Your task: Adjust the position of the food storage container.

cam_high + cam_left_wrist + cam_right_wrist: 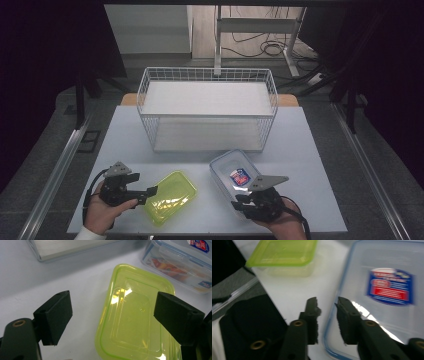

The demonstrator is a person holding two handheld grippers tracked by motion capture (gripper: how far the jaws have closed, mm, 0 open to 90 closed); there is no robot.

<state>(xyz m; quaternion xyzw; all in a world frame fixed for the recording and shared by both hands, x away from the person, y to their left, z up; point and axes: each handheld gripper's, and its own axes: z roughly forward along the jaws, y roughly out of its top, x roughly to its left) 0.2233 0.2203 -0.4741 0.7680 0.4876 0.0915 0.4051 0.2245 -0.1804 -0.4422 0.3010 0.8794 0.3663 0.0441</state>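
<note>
A lime-green lidded container (170,197) (132,322) (284,252) lies at the front of the table. My left gripper (148,195) (112,310) is open beside its left end, with the jaws set wide over the lid and not touching it. To its right lies a clear container with a blue rim and a red-and-blue label (235,172) (180,262) (387,290). My right gripper (239,199) (327,305) is at this container's near corner. Its jaws stand narrowly apart with the blue rim between them, and a sliver of table shows in the gap.
A white wire basket (207,116) with a flat white floor stands at the back middle of the table (125,135). The table's front edge runs just below both hands. Cables and desk legs lie on the floor beyond the table.
</note>
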